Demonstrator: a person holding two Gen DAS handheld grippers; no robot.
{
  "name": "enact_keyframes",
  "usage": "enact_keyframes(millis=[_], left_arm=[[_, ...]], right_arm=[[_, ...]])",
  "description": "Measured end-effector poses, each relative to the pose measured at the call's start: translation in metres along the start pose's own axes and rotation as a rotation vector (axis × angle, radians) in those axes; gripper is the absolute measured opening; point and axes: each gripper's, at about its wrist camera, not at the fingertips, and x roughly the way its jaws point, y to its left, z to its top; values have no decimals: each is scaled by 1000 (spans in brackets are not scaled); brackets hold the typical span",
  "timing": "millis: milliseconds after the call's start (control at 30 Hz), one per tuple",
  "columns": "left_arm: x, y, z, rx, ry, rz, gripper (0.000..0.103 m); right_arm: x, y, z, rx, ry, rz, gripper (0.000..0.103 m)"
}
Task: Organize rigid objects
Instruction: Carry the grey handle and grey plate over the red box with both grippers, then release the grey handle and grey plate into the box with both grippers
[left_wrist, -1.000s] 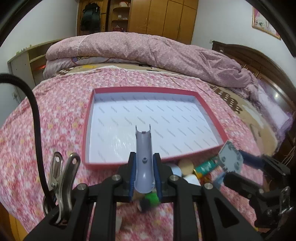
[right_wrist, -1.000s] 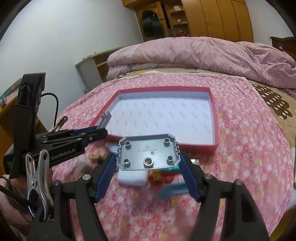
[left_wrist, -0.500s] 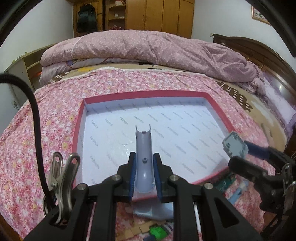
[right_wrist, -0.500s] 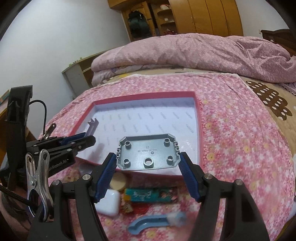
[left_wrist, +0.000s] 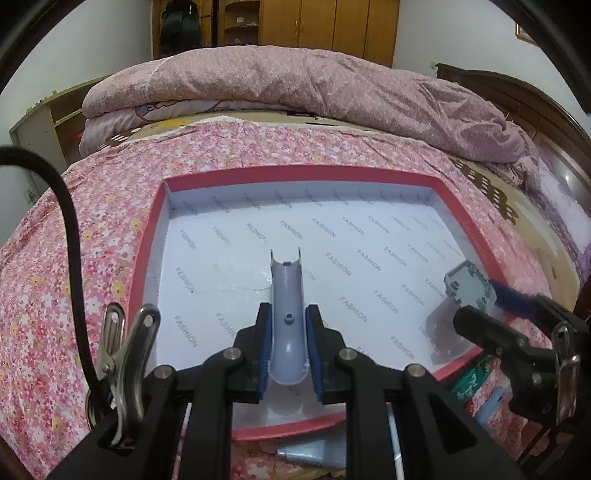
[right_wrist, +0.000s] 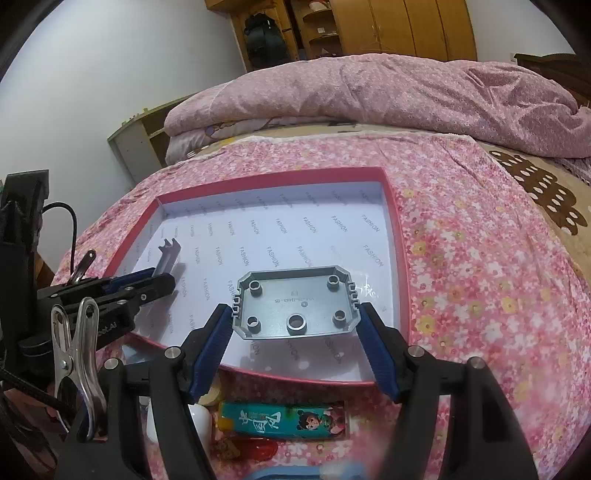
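Both advanced over the red box (left_wrist: 151, 236) since a second ago. Left gripper (left_wrist: 287, 345) pinching grey curved channel (left_wrist: 286, 295) above box floor. Right gripper (right_wrist: 295, 328) clamping grey studded plate (right_wrist: 295, 302) over box's near edge. Only right view showing lighter (right_wrist: 282, 422) on the bed (right_wrist: 480, 258); white item beside it half hidden.

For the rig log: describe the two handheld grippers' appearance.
Both the left gripper and the right gripper are matte black with ribbed blue fingertip pads, silver pivot bolts and a metal spring clip. A black cable trails the left.
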Motion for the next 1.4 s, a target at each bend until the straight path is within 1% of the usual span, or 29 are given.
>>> enact_keyframes(millis=[167, 500, 567, 633, 833, 900, 1133, 1400], left_arm=[[4, -2, 2, 2, -4, 7, 19], [6, -6, 0, 9, -14, 23, 20], [6, -7, 0, 13, -13, 15, 25], [5, -8, -1, 23, -9, 8, 35], [3, -11, -2, 24, 4, 11, 49], [2, -10, -3, 23, 3, 10, 51], [-4, -8, -2, 15, -2, 13, 51], [-16, -6, -4, 8, -8, 13, 51]], right_arm=[[1, 4, -1, -23, -9, -18, 70], [2, 6, -2, -11, -22, -9, 70], [3, 5, -2, -11, -21, -7, 70], [3, 6, -2, -19, -19, -12, 70], [0, 7, -4, -15, -23, -8, 70], [-3, 4, -3, 9, -26, 9, 70], [-10, -6, -2, 67, -33, 35, 70], [-22, -5, -1, 60, -53, 26, 70]])
